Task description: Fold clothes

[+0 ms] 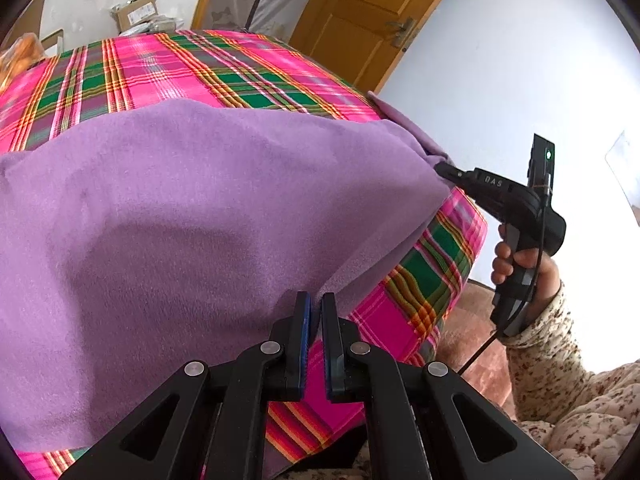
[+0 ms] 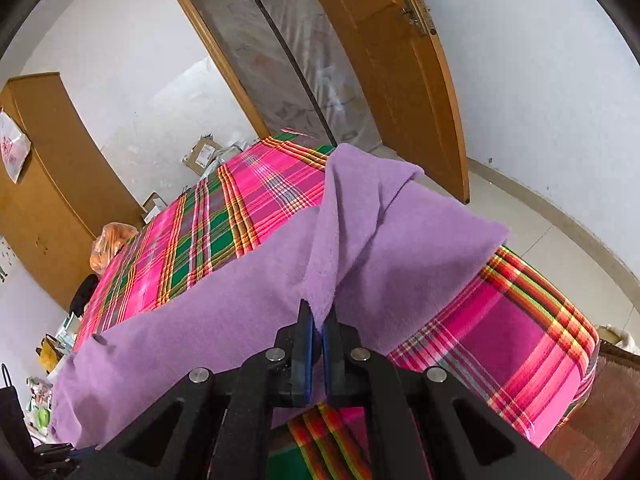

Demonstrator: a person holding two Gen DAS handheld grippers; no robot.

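A purple fleece cloth (image 1: 200,220) lies spread over a bed with a pink and green plaid sheet (image 1: 240,72). My left gripper (image 1: 316,304) is shut on the cloth's near edge, which runs in between its blue pads. In the left wrist view my right gripper (image 1: 440,168) pinches the cloth's far right corner, lifted off the bed, with a person's hand (image 1: 520,264) on its handle. In the right wrist view that gripper (image 2: 318,320) is shut on a raised fold of the purple cloth (image 2: 240,320), which drapes up and over the plaid sheet (image 2: 500,340).
A wooden door (image 2: 400,60) stands open behind the bed. Cardboard boxes (image 2: 204,154) lie by the far wall, with a wooden wardrobe (image 2: 52,184) and an orange bag (image 2: 112,240) at the left. A brown rug (image 2: 592,420) lies beside the bed.
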